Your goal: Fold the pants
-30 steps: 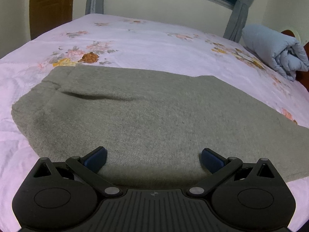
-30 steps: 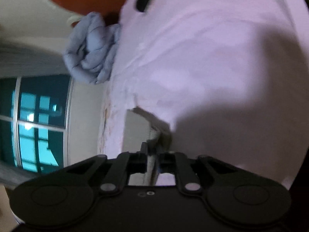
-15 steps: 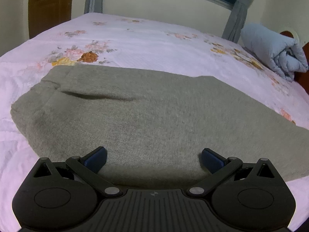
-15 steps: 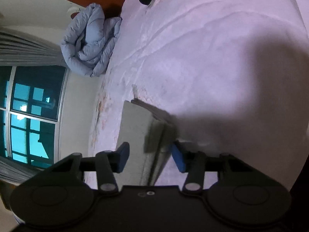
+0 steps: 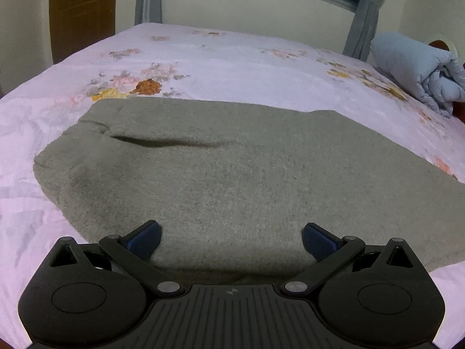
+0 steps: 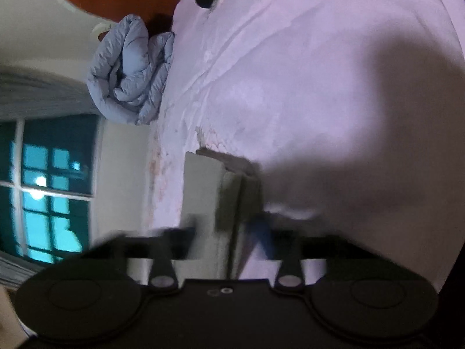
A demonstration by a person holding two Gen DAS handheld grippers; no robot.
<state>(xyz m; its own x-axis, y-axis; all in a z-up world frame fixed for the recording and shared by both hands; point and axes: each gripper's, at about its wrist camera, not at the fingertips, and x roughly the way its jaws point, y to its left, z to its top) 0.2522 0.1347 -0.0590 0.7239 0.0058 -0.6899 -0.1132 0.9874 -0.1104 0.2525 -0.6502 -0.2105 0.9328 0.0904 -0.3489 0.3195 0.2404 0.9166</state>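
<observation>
**Right jaws close on the pants' end**

At the right gripper (image 6: 229, 232), the jaws have just been closing after standing apart half a second ago, and now pinch the stacked end of the grey pants (image 6: 215, 192) — 1 hand looks ready to lift for a fold. The left gripper (image 5: 231, 241) hangs wide over the near edge, gripping nothing. Beyond, the pants lie flat across the bed (image 5: 232, 67); a rolled quilt (image 5: 415, 75) sits farthest.

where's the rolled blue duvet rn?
The rolled pale-blue quilted duvet sits at the bed's far right corner in the left wrist view, by the grey curtain, well clear of the grey fleece pants.
</observation>
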